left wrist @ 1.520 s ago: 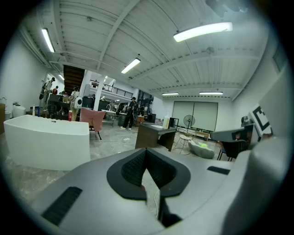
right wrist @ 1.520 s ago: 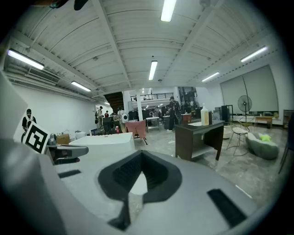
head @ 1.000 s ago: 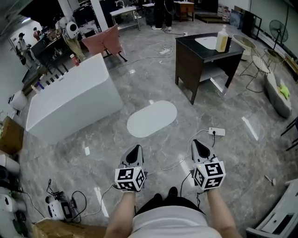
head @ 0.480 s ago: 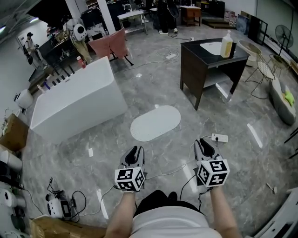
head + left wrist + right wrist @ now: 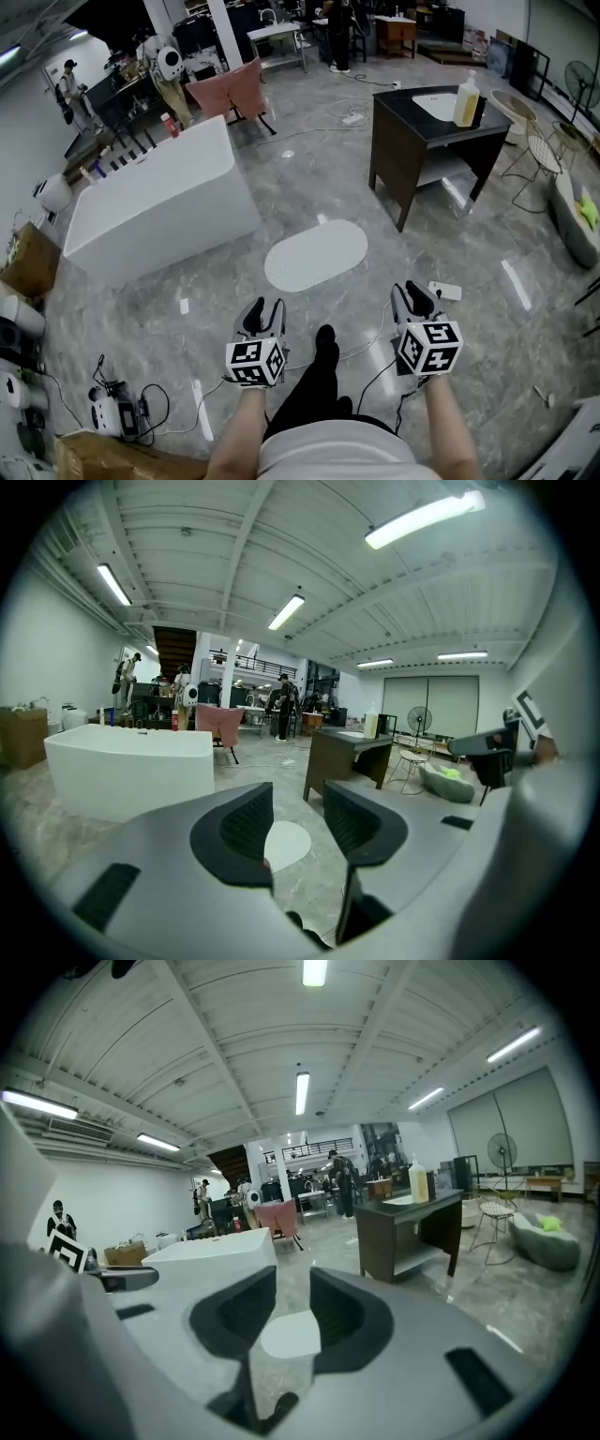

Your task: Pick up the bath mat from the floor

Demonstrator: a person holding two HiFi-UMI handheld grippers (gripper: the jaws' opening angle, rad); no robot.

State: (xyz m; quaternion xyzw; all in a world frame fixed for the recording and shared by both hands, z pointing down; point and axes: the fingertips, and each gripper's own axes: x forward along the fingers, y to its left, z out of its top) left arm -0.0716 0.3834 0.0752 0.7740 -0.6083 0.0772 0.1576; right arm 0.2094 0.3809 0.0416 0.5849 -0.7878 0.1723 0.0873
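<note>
The bath mat (image 5: 316, 255) is a white oval lying flat on the grey marble floor, between the bathtub and the dark cabinet. My left gripper (image 5: 266, 307) and right gripper (image 5: 412, 295) are held side by side in the air, short of the mat's near edge and pointing toward it. Both sets of jaws have just been opening and hold nothing. The left gripper view shows the mat (image 5: 286, 844) in the gap of the left gripper (image 5: 298, 822). In the right gripper view, the mat (image 5: 291, 1333) lies beyond the right gripper (image 5: 292, 1307).
A white bathtub (image 5: 155, 202) stands left of the mat and a dark vanity cabinet (image 5: 431, 141) with a soap bottle (image 5: 466, 101) to its right. A power strip (image 5: 444, 292) and cables lie by my right gripper. The person's leg (image 5: 323, 347) is between the grippers.
Both grippers went from shut to open. The view has moved closer to the mat, and the person's leg has stepped forward between the grippers.
</note>
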